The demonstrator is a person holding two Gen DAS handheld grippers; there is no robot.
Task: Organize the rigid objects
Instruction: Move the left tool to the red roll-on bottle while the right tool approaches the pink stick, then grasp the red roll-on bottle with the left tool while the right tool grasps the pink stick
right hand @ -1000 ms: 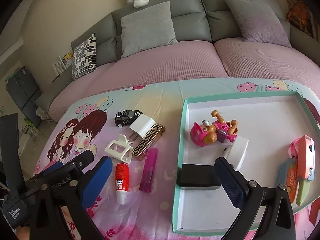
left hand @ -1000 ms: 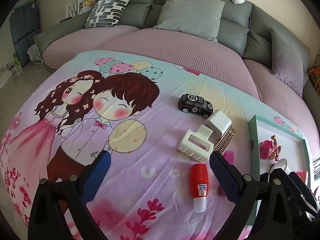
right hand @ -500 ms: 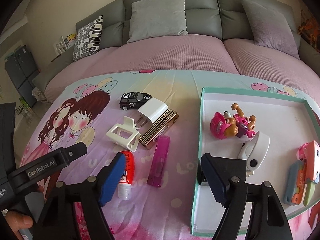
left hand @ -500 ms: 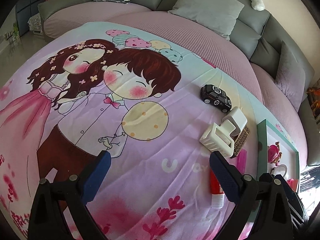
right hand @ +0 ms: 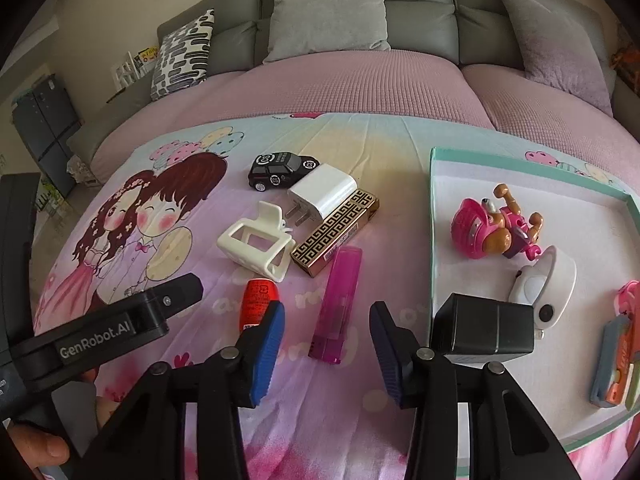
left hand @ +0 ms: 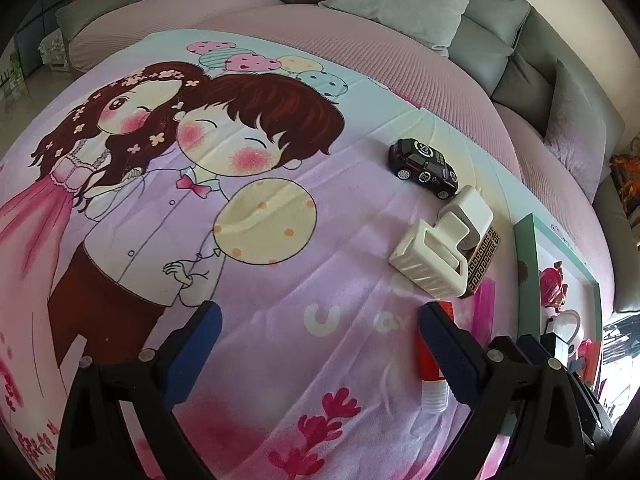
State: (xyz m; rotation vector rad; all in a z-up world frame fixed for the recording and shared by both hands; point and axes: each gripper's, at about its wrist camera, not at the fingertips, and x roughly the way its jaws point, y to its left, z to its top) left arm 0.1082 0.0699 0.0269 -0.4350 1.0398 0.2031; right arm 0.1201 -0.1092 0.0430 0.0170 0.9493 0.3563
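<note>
On the cartoon-print cloth lie a black toy car [right hand: 282,169], a white charger plug [right hand: 323,191], a gold patterned box [right hand: 336,232], a white hair claw [right hand: 256,241], a red tube [right hand: 258,300] and a pink lighter [right hand: 338,304]. My right gripper [right hand: 327,346] is open and empty, just in front of the pink lighter. My left gripper [left hand: 318,354] is open and empty over bare cloth, left of the red tube [left hand: 430,364]. The hair claw [left hand: 430,262] and car [left hand: 424,166] show at its right.
A white tray with a teal rim [right hand: 432,216] at the right holds a pink toy figure [right hand: 494,228], a white round device [right hand: 546,290], a black box [right hand: 484,328] and colourful items [right hand: 618,356]. A grey sofa with cushions [right hand: 328,12] stands behind.
My right gripper has swung left from over the tray to the pink lighter and its jaws have narrowed. My left gripper has drifted left and lower; its view tilted.
</note>
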